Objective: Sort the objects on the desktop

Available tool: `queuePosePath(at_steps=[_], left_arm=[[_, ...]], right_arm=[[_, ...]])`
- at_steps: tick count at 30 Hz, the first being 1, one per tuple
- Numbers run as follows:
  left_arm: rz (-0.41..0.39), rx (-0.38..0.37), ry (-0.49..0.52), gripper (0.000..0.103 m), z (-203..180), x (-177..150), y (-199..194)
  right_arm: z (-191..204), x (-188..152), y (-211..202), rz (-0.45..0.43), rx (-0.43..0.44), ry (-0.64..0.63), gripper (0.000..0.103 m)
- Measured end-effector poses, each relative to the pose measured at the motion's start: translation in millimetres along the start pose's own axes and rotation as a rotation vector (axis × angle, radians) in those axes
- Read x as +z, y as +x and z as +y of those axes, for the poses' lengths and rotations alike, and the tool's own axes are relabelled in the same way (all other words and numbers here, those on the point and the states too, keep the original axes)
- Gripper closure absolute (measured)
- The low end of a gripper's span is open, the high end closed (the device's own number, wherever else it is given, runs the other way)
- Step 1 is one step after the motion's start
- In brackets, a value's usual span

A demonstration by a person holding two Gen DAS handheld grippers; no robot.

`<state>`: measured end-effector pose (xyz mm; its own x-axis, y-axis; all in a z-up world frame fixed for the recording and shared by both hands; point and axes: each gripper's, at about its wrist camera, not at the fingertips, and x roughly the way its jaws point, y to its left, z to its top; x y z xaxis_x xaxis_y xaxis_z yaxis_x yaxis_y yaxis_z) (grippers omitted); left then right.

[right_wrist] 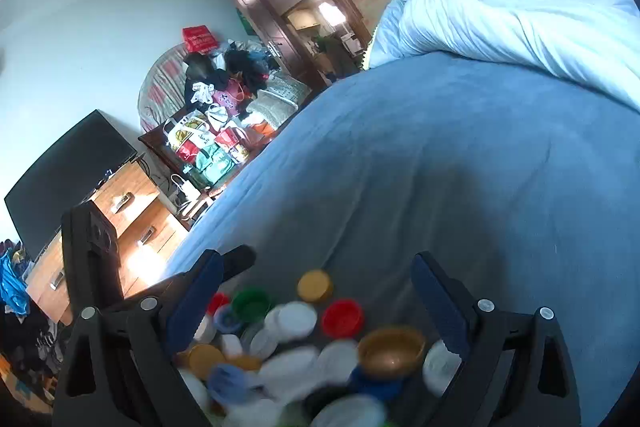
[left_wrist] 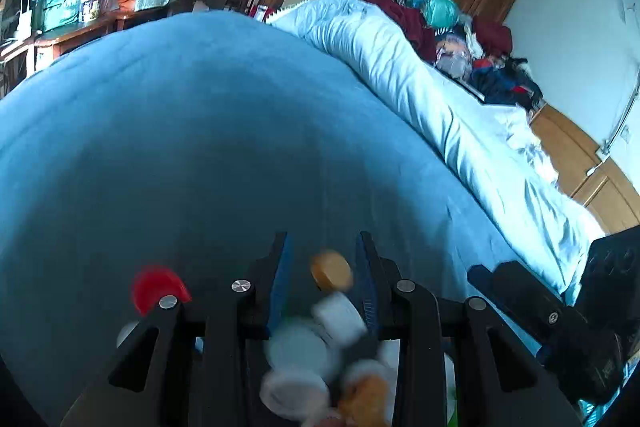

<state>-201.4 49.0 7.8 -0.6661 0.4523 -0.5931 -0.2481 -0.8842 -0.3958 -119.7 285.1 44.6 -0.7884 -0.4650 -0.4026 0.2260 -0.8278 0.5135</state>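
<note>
Caps: heap of loose bottle caps on the blue bedspread, filling the bottom centre of the right wrist view; white ones dominate, with a red cap, a green cap, a yellow cap and an upturned gold cap among them.
Same heap, other view: blurred at the bottom centre of the left wrist view, an orange cap sharpest, a lone red one off at lower left.
Risk: caps overlap and lie tilted on soft fabric, so I'd judge a pinch on one could flip or scatter its neighbours; the bedspread gives under pressure, and a cap may slide down rather than lift.
Second risk: both tools crowd the one heap, so they could knock each other or sweep caps aside.
Right hand-held gripper: jaws spread wide, straddling the heap, nothing pinched, pads clear of the caps as far as I can see.
Left hand-held gripper: jaws stand narrow over the blurred caps; I see nothing clamped between them.
Surroundings: pale quilt bunched at upper right, cluttered side table at mid left, dark screen at left.
</note>
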Motion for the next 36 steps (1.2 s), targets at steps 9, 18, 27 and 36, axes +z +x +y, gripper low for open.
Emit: queuePosePath(at_steps=[9,18,27,36], left_arm=[[0.051,0.007,-0.014,0.061,-18.4,-10.9,-6.6],[-0.05,0.22,0.265,0.061,7.6,-0.9,-144.6],[0.308,0.099,0.547,0.063,-0.2,-135.9,-203.1],[0.318,0.001,0.449,0.064,-19.7,-145.1,-197.4]], right_arm=[[-2.3,-6.4,-64.1,-0.073,-0.146,0.01,0.004],[72.9,-4.0,-154.6,-0.127,-0.187,-0.185,0.004],[121.9,-107.8,-189.4,0.25,-0.127,-0.222,0.031],[154.2,-150.6,-182.3,0.427,-0.014,-0.263,0.045]])
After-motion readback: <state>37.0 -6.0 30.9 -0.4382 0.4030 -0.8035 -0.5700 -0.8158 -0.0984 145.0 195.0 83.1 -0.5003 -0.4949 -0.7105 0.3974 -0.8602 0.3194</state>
